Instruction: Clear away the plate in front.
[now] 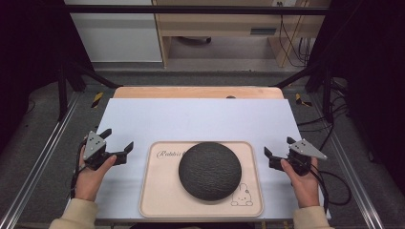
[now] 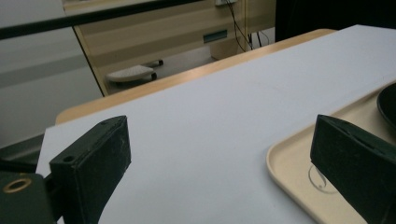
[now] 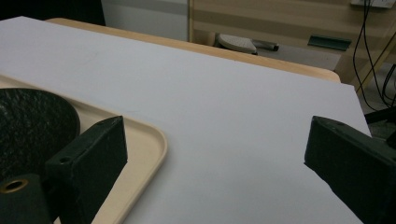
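A dark, rough-textured round bowl lies upside down on a beige tray at the lower centre of the high view, on a white worktop. The left hand-held gripper sits just left of the tray, jaws apart and empty. The right hand-held gripper sits just right of it, jaws also apart and empty.

A pale blue-white sheet covers most of the wooden table, whose bare edge shows along the far side. Beyond it stands a light wood cabinet with cables hanging at its right. A grey floor with metal rails flanks the table.
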`<state>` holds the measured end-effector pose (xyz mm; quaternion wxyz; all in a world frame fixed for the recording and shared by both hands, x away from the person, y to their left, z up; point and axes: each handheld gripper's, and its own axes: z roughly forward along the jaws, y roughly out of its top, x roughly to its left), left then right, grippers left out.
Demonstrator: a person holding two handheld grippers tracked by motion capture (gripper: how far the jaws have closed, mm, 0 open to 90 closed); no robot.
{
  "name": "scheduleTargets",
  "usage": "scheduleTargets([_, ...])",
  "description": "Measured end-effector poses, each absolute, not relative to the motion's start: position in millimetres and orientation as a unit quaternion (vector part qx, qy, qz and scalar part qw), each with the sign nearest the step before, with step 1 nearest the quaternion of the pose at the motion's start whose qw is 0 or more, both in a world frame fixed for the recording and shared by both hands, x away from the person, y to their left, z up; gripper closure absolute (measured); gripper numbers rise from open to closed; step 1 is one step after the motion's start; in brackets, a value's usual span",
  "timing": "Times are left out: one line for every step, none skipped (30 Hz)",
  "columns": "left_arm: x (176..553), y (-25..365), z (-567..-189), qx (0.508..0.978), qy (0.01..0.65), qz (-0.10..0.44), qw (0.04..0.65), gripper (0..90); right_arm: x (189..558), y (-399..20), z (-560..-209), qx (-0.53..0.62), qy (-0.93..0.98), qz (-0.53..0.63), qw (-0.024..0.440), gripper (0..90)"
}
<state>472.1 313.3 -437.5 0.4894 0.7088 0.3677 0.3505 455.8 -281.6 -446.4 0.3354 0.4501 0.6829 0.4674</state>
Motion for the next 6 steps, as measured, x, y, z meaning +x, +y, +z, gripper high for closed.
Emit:
scheduleTargets([468.8,314.4,-441.9,0.709,0.372,0.35,0.486,5.0,455.1,-282.0,-448.8,0.45,0.684,0.466,0.335,5.8])
scheduleTargets([466.9,314.5,-443.4,0.709,0.373,0.351,0.486,5.0,454.8,-282.2,-449.4,0.451,0.684,0.465,0.336,5.8])
scheduleTargets([465.1,314.7,-444.2,0.707,0.376,0.349,0.486,5.0,454.3,-282.2,-450.0,0.452,0.684,0.464,0.335,5.8])
scheduleTargets([465.1,314.7,-444.2,0.707,0.376,0.349,0.486,5.0,454.3,-282.2,-450.9,0.451,0.684,0.465,0.334,5.8])
scheduleTargets([460.9,315.5,-443.7,0.698,0.387,0.349,0.492,5.0,454.2,-281.8,-452.2,0.453,0.685,0.464,0.332,5.8])
scheduleTargets([460.9,315.5,-443.7,0.698,0.387,0.349,0.492,5.0,454.2,-281.8,-452.2,0.453,0.685,0.464,0.332,5.8])
